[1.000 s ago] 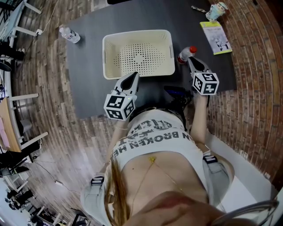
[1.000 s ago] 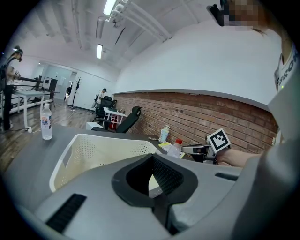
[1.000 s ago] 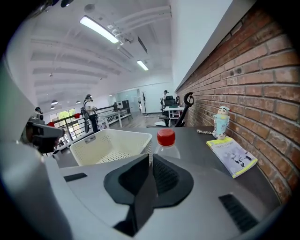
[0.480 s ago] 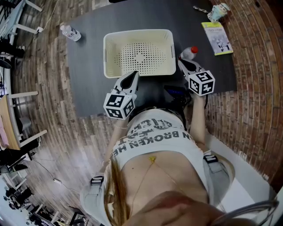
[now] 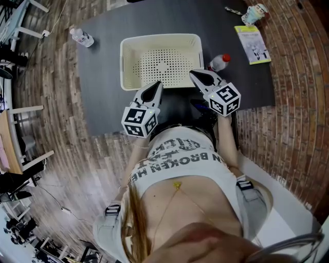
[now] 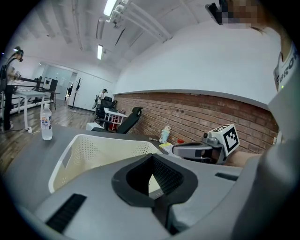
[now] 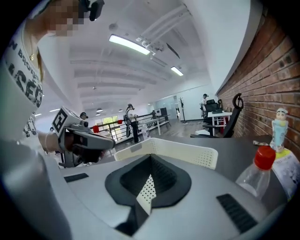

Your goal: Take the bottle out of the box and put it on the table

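Note:
The white perforated box (image 5: 160, 60) sits mid-table and looks empty. A clear bottle with a red cap (image 5: 218, 62) stands on the dark table (image 5: 103, 77) just right of the box, free of both grippers; in the right gripper view the bottle (image 7: 257, 173) is at lower right. My right gripper (image 5: 195, 75) is shut and empty at the box's front right corner, left of the bottle. My left gripper (image 5: 153, 90) is shut with nothing in it at the box's front edge. Each gripper view looks over its closed jaws, left gripper (image 6: 152, 159) and right gripper (image 7: 151, 159), at the box (image 6: 89, 150).
A second clear bottle (image 5: 82, 37) stands at the table's far left corner. A booklet (image 5: 251, 43) and a small figurine (image 5: 253, 13) lie at the far right. The table's near edge runs just below the grippers, with the person's body behind it.
The right gripper has swung left, away from the red-capped bottle, toward the box's front right corner. The bottle stays on the table. The left gripper has not moved.

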A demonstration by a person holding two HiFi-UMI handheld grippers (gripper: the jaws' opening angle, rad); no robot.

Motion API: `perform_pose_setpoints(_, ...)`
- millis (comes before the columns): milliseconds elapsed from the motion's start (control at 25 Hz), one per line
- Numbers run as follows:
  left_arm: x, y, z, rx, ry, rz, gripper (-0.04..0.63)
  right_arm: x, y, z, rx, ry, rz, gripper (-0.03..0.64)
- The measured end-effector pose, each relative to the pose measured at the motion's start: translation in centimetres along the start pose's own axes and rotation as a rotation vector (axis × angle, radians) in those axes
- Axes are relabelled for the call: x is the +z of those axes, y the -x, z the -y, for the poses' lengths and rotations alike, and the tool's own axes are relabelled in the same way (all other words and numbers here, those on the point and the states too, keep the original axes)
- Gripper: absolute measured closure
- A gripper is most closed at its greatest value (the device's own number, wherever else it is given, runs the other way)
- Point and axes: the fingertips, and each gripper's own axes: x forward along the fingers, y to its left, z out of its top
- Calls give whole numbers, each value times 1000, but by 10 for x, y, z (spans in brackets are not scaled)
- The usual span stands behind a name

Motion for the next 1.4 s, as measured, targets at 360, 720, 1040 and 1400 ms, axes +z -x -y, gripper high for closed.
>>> perform_pose_setpoints(360,16,-1,6,-20,-41,37,591,27,-21,-53,153,87,80,609)
perform_pose_setpoints(720,43,3,13,-32,-90,113,591,56,-18,-70,173,141,136,609)
perform_pose_setpoints(1040,64,9,22,-38,-138,165,591,73,-17,-76,169,146,177,609)
perform_pose_setpoints(1400,62,12,25,-36,-157,174,591,72,-19,-81,161,162,160,609)
